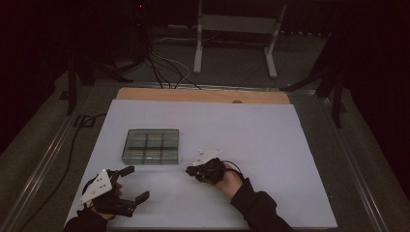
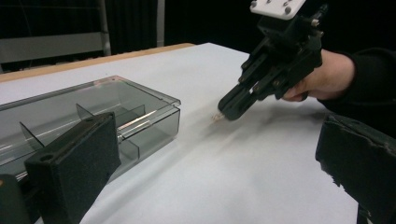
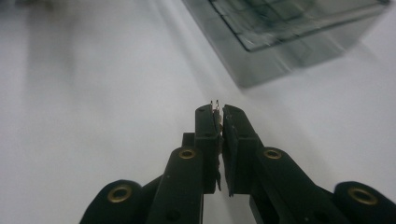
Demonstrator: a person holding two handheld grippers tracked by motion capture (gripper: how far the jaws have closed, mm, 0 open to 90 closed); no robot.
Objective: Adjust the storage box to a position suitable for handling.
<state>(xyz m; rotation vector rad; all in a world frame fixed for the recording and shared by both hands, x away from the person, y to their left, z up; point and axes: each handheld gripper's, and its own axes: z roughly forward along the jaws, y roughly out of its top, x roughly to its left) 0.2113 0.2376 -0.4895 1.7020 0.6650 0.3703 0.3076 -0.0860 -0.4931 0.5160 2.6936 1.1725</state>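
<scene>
The small pale thing with two thin metal prongs [image 3: 215, 104] sits pinched between the closed jaws of your right gripper [image 1: 192, 170], just above the white table [image 1: 270, 145] and a little to the right of the clear smoked-plastic compartment box [image 1: 150, 146]. It is too small to identify. Judging from this, you are carrying it, probably toward the box, whose hinged lid looks shut. Keep the squeeze steady and the tip low, since a piece this slight could twist out. Your left gripper [image 1: 131, 182] rests near the front left, jaws spread wide and empty, well placed to steady or open the box. I count one box, one small piece and two grippers.
</scene>
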